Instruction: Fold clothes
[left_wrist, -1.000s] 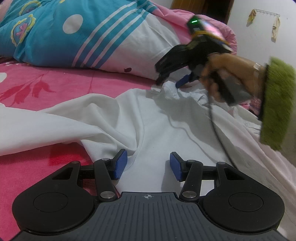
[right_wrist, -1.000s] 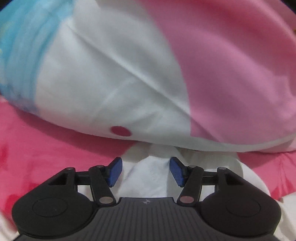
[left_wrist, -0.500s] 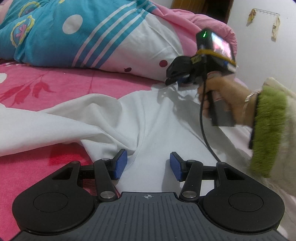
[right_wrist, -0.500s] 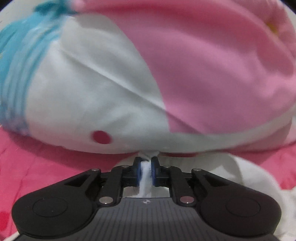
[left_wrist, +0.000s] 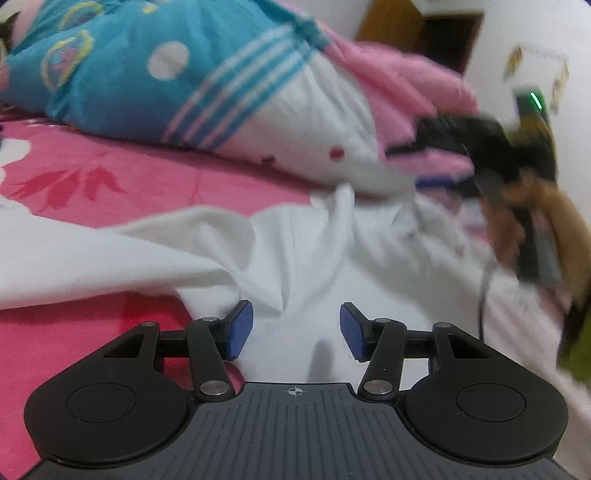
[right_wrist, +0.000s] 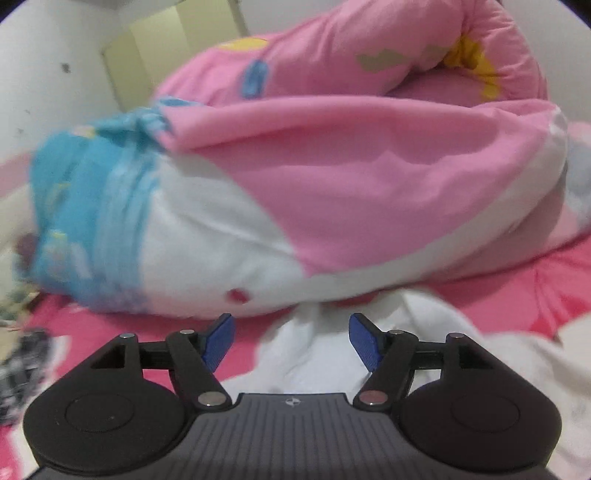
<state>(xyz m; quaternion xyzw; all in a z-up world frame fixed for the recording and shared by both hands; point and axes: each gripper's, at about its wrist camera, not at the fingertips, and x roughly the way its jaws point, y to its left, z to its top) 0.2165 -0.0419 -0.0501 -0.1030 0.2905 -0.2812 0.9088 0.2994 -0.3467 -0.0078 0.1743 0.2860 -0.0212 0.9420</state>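
White garment (left_wrist: 303, 251) spread crumpled across the pink bed (left_wrist: 110, 184), up against the rolled quilt (left_wrist: 221, 92).

Left gripper (left_wrist: 296, 326) poised over the cloth, jaws parting, gripping nothing. Right gripper (right_wrist: 291, 341) opening, released, cloth bunched below between its pads.

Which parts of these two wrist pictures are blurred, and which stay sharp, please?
Left wrist view: the left gripper is sharp; the right gripper and the hand holding it are heavily smeared, the white garment soft. Right wrist view: the right gripper, jaws opening with nothing between them, is crisp; the quilt is blurred, worst at left.
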